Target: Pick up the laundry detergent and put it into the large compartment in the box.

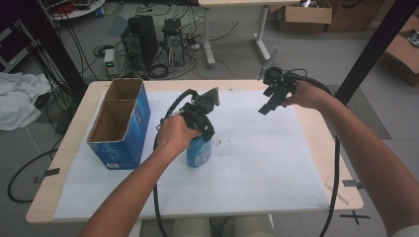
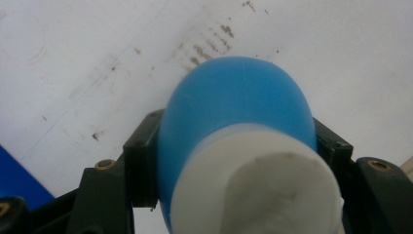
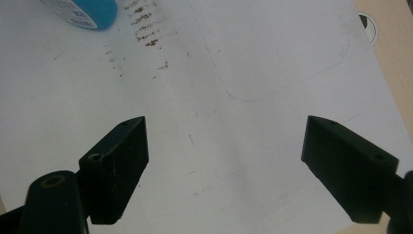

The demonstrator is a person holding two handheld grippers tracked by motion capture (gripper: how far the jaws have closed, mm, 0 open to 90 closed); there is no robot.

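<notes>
- Altogether, one blue bottle [image 1: 199, 152] stands upright near the middle of the table, on a white paper sheet [image 1: 257, 163] that covers most of the wooden tabletop [image 1: 321, 143].
- Its white cap [image 2: 258, 185] and rounded blue shoulder sit between the two black jaws in the left gripper view.
- Two grippers are in use, one in each hand.
- The left gripper [image 1: 201, 129] comes down over the bottle from above, its jaws pressed against the blue sides and clamped on it.
- The right gripper [image 1: 271, 104] hangs above the far right part of the sheet, well apart from the bottle, with its jaws spread wide and nothing between them.
- One blue cardboard box [image 1: 121, 123], open at the top and split into two compartments, stands to the left of the bottle, near but not touching.
- Brown smudges [image 3: 141, 29] mark the paper just beside the bottle's base.
- Beyond the table, on the floor, two computer towers [image 1: 141, 42] stand among tangled cables, and a white cloth [image 1: 17, 98] lies at the left.
</notes>
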